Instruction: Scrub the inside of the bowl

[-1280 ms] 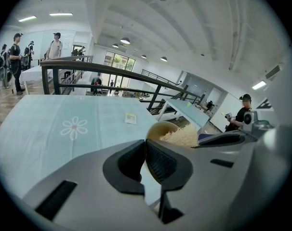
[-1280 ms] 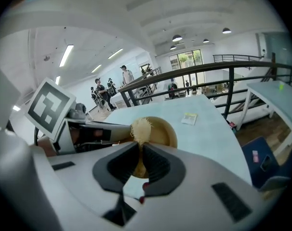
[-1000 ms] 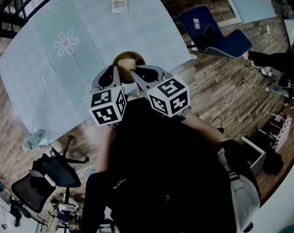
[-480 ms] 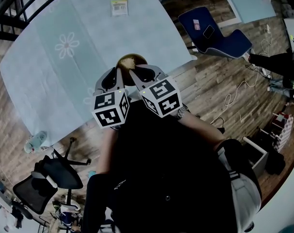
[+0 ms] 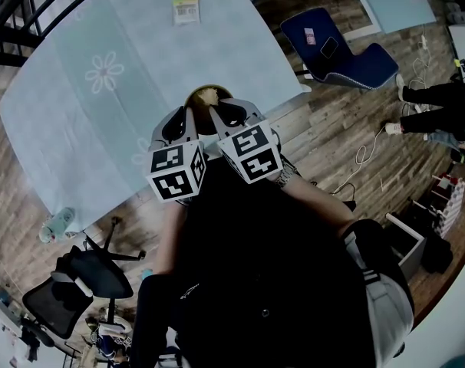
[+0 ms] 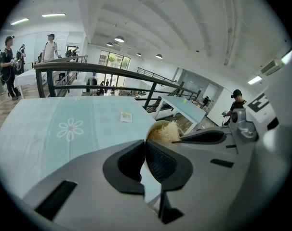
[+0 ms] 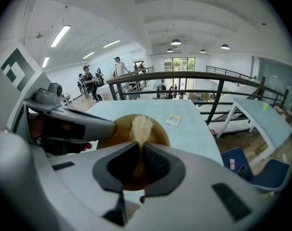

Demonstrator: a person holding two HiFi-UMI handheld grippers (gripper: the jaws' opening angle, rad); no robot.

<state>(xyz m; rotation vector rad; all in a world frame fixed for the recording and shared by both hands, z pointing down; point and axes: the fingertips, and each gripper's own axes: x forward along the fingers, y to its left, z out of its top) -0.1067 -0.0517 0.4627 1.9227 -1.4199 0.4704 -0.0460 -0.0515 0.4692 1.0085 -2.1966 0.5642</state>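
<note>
A brown bowl (image 5: 196, 94) stands near the front edge of the pale blue table (image 5: 87, 136). My left gripper (image 5: 183, 115) is shut on the bowl's near left rim; in the left gripper view the rim (image 6: 152, 127) runs down between the jaws of that gripper (image 6: 144, 146). My right gripper (image 5: 214, 110) is shut on a pale fibrous scrubber (image 5: 209, 95), which sits inside the bowl. In the right gripper view the scrubber (image 7: 141, 124) sticks up from the right gripper (image 7: 140, 150) over the bowl's brown inside (image 7: 118, 131). The left gripper (image 7: 73, 126) holds the rim at the left.
A small printed packet (image 5: 186, 10) lies far back on the table. A blue chair (image 5: 338, 52) stands on the wood floor to the right, a black office chair (image 5: 83, 278) at lower left. A dark railing (image 7: 194, 76) runs behind the table, and people stand beyond it.
The right gripper's cube has rolled and shifted a little left, and the scrubber has moved inside the bowl. The left gripper has stayed on the rim.
</note>
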